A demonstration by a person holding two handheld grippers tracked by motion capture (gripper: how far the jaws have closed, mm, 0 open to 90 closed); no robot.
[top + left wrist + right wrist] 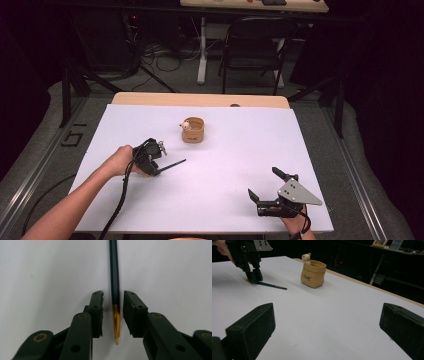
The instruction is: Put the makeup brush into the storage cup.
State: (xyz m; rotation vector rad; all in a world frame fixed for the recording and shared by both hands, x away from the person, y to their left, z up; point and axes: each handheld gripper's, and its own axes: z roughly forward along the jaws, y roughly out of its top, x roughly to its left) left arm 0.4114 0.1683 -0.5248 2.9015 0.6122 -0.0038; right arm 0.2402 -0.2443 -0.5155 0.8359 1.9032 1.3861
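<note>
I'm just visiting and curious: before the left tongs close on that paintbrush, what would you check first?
1. Brush between the left tongs: ok, its gold ferrule sits in the gap.
2. Left tongs open enough: ok, a gap shows on each side of the brush.
3. Brush lying flat on the table: ok.
4. Bristle tip free of the pads: ok, it points back toward the hand.
5. Right tongs out of the way: ok, open and far off near the table's front edge.
6. Pouch with a small bear on its rim ready to take the brush: cannot tell; it stands upright, its inside is hidden.
</note>
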